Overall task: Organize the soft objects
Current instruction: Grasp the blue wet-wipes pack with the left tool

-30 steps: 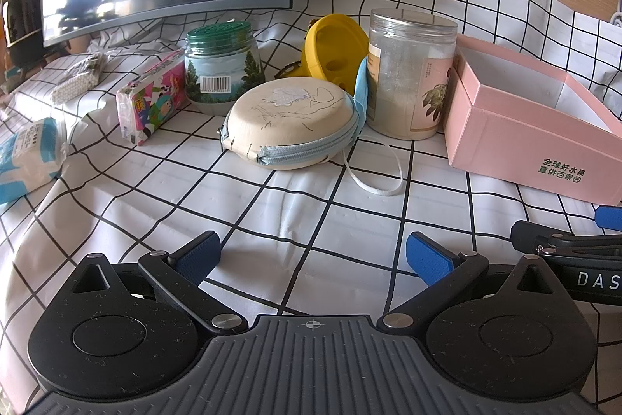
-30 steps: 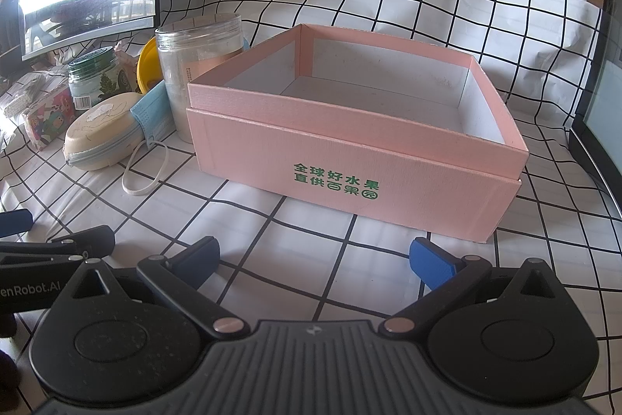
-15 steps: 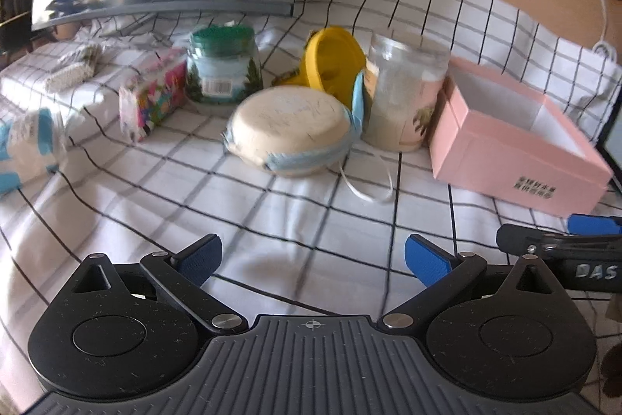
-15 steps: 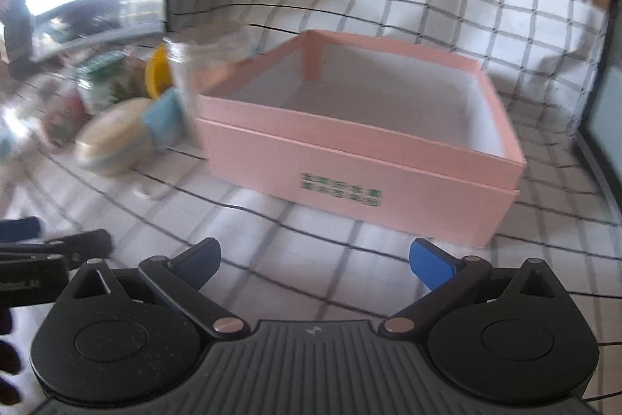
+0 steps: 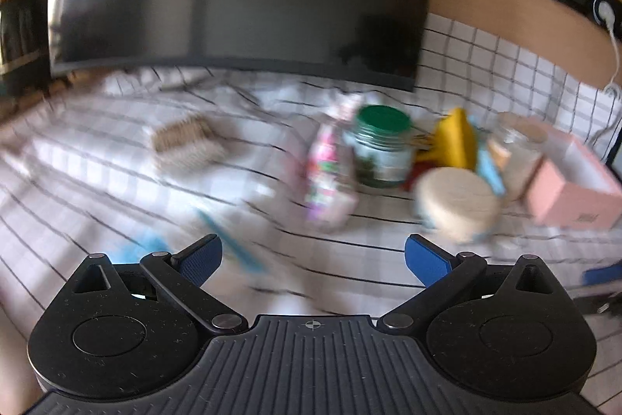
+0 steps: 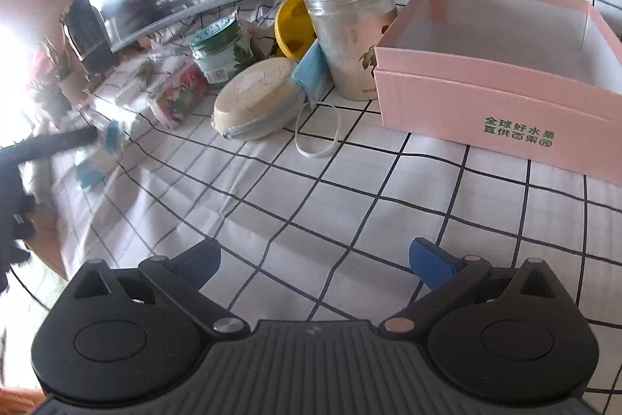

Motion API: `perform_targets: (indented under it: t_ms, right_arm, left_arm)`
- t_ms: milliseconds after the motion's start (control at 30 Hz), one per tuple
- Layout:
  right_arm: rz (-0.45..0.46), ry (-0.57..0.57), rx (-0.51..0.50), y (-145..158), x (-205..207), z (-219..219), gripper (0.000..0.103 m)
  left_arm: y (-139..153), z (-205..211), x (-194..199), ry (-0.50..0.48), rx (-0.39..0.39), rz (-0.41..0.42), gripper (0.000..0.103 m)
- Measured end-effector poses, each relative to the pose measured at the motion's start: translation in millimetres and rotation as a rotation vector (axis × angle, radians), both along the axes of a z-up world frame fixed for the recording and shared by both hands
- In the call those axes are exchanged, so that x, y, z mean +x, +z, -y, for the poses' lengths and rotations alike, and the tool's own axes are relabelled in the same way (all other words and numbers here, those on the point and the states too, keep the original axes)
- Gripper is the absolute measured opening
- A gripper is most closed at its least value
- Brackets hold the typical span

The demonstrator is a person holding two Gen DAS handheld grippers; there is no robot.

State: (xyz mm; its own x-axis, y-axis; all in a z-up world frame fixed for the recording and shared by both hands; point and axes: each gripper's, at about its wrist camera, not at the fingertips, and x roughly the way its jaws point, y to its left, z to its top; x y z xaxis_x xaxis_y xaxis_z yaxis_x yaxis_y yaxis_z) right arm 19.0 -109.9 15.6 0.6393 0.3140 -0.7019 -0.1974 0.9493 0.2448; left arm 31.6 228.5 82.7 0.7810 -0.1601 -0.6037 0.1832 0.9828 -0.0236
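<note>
Your left gripper (image 5: 313, 253) and right gripper (image 6: 315, 259) both hang with jaws wide apart, holding nothing. The round cream zip pouch (image 6: 254, 98) lies beside the rigid pink box (image 6: 497, 111); that blurred blue-white pack (image 6: 97, 158) looks soft.

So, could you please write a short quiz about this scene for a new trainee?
1. True or false: the pink cardboard box already holds a soft object.
2. What leans between the beige round zip pouch and the clear plastic jar? A) blue face mask B) green-lidded jar C) a sock
3. Fill in: the right gripper and left gripper are both ____.

Key: 1 false; 2 A; 3 open.
</note>
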Motion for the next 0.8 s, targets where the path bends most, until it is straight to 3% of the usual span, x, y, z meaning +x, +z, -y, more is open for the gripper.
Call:
perform_targets:
  t_ms: [167,300,333,367,433,600,667,733,800]
  right_arm:
    - [-0.020,-0.073,0.019,-1,2,-3,0.103]
    - [-0.067,-0.100,-0.028,4,10,-9,0.103]
    - [-0.083,-0.096,-0.059,5,13,-13,0.102]
    - [-0.090,-0.113,-0.097,7,16,-20,0.093]
    - [-0.040,-0.139,-0.126,16,16,-36,0.085]
    - [0.300,0.010,-0.276,61,18,-131,0.085]
    - [0.427,0.041,-0.280,76,27,-168,0.085]
    - [0.530,0.066,-0.222,88,40,-203,0.086]
    - [0.513,0.189,-0.204,98,68,-242,0.086]
  left_arm:
    - [-8,-37,26,-0.159,0.203,-0.023,0.103]
    - [-26,-55,46,-0.327,0.292,-0.138,0.103]
    - [-31,-59,50,-0.351,0.286,-0.166,0.103]
    - [-35,-62,53,-0.370,0.278,-0.189,0.103]
    - [-44,-66,57,-0.385,0.260,-0.206,0.103]
    - [-51,-79,72,-0.327,0.112,-0.215,0.103]
    - [-54,-83,80,-0.313,0.055,-0.250,0.100]
    - [-53,-90,76,-0.306,0.017,-0.253,0.065]
    - [-45,-103,68,-0.268,-0.019,-0.265,0.064]
